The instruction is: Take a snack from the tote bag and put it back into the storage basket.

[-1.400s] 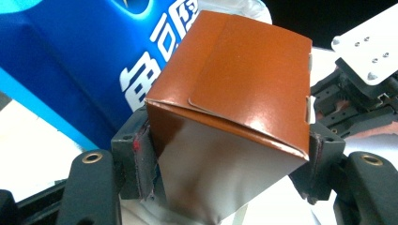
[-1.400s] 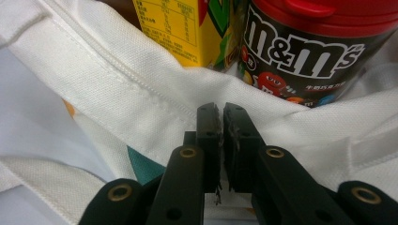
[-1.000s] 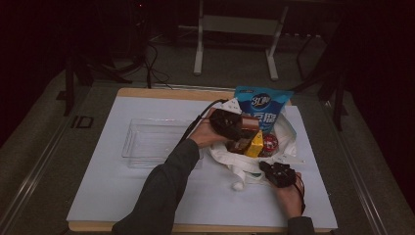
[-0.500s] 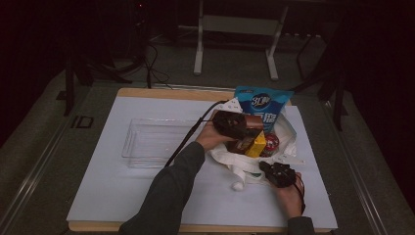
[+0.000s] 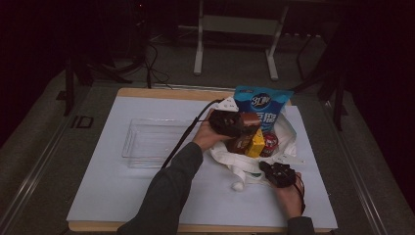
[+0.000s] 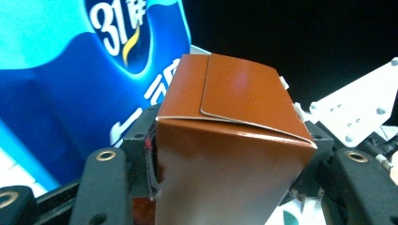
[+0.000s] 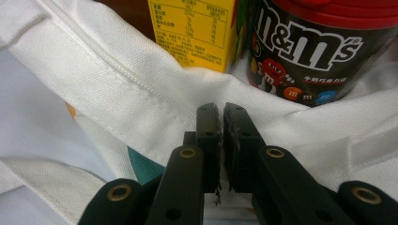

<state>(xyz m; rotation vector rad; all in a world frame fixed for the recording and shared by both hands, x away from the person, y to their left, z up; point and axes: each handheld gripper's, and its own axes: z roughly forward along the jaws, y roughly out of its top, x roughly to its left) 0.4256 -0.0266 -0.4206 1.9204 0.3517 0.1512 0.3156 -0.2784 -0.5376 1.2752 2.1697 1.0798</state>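
Note:
My left gripper (image 5: 243, 129) (image 6: 230, 154) is shut on a brown carton (image 5: 246, 133) (image 6: 230, 140), held at the mouth of a white cloth bag (image 5: 289, 133) (image 7: 117, 79). In the bag stand a blue snack pouch (image 5: 262, 103) (image 6: 70, 70), a yellow box (image 5: 255, 144) (image 7: 197, 28) and a red-lidded M&M's can (image 5: 270, 143) (image 7: 305, 51). At the bag's near edge my right gripper (image 5: 266, 167) (image 7: 220, 112) has its jaws pressed together on the bag's cloth rim.
A clear plastic tray (image 5: 151, 142) lies left of the bag on the white table cover (image 5: 122, 196). A bag handle trails toward the front edge (image 5: 239, 185). Dark floor and table legs lie beyond the far edge.
The left hand with the brown carton has edged slightly to the right over the bag. The right gripper has stayed where it was on the bag's rim.

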